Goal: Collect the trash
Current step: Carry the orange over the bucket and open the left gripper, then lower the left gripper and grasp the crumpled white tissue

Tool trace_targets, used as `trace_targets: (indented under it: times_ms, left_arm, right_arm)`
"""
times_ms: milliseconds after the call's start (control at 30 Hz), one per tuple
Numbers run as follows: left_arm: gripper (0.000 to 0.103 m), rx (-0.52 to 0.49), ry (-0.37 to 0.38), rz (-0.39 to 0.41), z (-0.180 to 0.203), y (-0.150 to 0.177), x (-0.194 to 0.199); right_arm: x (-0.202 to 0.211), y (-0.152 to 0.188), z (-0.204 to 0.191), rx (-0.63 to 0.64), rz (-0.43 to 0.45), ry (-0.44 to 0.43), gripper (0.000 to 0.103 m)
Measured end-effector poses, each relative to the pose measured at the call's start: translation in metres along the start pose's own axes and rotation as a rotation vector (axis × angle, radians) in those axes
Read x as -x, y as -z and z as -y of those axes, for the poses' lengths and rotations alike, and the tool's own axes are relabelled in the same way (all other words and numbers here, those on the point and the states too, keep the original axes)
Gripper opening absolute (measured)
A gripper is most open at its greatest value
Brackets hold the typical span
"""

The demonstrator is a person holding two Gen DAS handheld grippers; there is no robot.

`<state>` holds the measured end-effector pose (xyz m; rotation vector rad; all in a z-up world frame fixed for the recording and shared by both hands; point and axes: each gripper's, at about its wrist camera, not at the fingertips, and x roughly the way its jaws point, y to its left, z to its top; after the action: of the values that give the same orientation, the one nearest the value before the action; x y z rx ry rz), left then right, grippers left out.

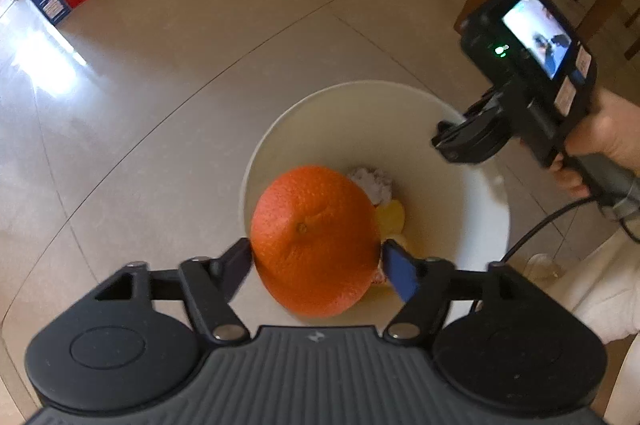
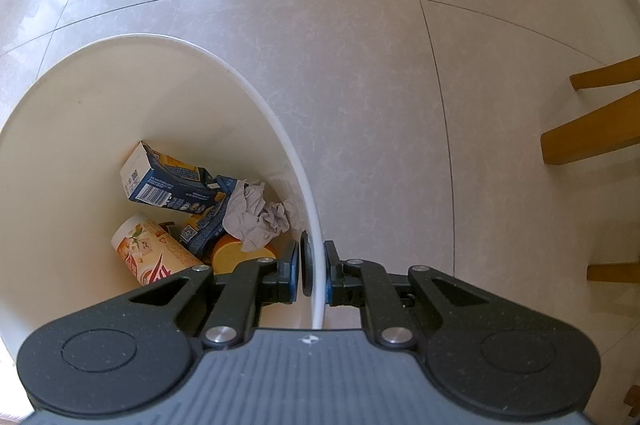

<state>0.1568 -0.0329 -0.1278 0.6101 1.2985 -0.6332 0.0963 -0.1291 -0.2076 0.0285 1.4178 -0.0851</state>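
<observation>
Left gripper [image 1: 316,259] points down over the white bin [image 1: 472,209] with an orange [image 1: 314,241] framed between its two fingers; the jaws stand wide and the fruit's sides sit at or just off the pads, so whether it is truly clamped or already let go cannot be told from this view. Orange shows its stem dimple toward the camera; it is round, so no long axis matters. Fruit lies directly over the bin's open mouth, toward the near side of the rim, above crumpled paper and yellowish scraps on the bottom. Right gripper [image 2: 312,273] is pinched together on the bin's rim, one finger inside the wall and one outside, steadying it on the tiled floor [image 2: 400,65]. Inside, the right wrist view shows a blue carton [image 2: 168,179], a crumpled tissue [image 2: 256,215], a printed cup [image 2: 148,251] and an orange-yellow piece beneath. Judgement: step in hand is dropping the orange into the bin; the left hand does it, the right only holds. Drop line looks inside the rim. Risk: fruit glancing off the near wall.
</observation>
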Motion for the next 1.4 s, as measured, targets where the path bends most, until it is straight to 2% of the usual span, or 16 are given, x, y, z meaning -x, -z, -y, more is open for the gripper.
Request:
trace_targets:
  times_ms: [200,367,567,767,867,933,1133,1267,1400]
  left_arm:
    - [0.08,-0.021,0.007,0.016,0.009,-0.002,-0.005]
    - [0.08,0.007,-0.024,0.03,-0.003,0.01,0.001]
    - [0.081,0.068,-0.059,0.05,-0.023,0.044,0.006]
    - [0.081,0.094,-0.099,0.086,-0.04,0.09,-0.004]
    - [0.081,0.103,-0.113,0.099,-0.042,0.115,-0.023]
    - [0.08,0.118,-0.092,0.092,-0.041,0.132,-0.044]
    - [0.079,0.215,-0.04,0.015,-0.038,0.174,-0.108]
    - [0.077,0.224,-0.027,-0.043,-0.034,0.19,-0.144]
    - [0.077,0.214,-0.034,-0.06,-0.031,0.199,-0.167]
  right_arm:
    - [0.0,0.0,0.0,0.002,0.0,0.0,0.014]
    - [0.0,0.0,0.0,0.005,0.001,0.001,0.014]
    - [0.001,0.001,-0.001,0.008,0.004,0.004,0.014]
    - [0.001,0.001,-0.002,0.012,0.008,0.008,0.014]
    - [0.001,0.002,-0.003,0.015,0.013,0.013,0.014]
    - [0.001,0.002,-0.004,0.018,0.014,0.018,0.014]
    - [0.001,0.003,-0.005,0.011,0.017,0.023,0.014]
    - [0.0,0.002,-0.004,0.007,0.017,0.021,0.014]
    - [0.001,0.003,-0.005,0.01,0.02,0.026,0.014]
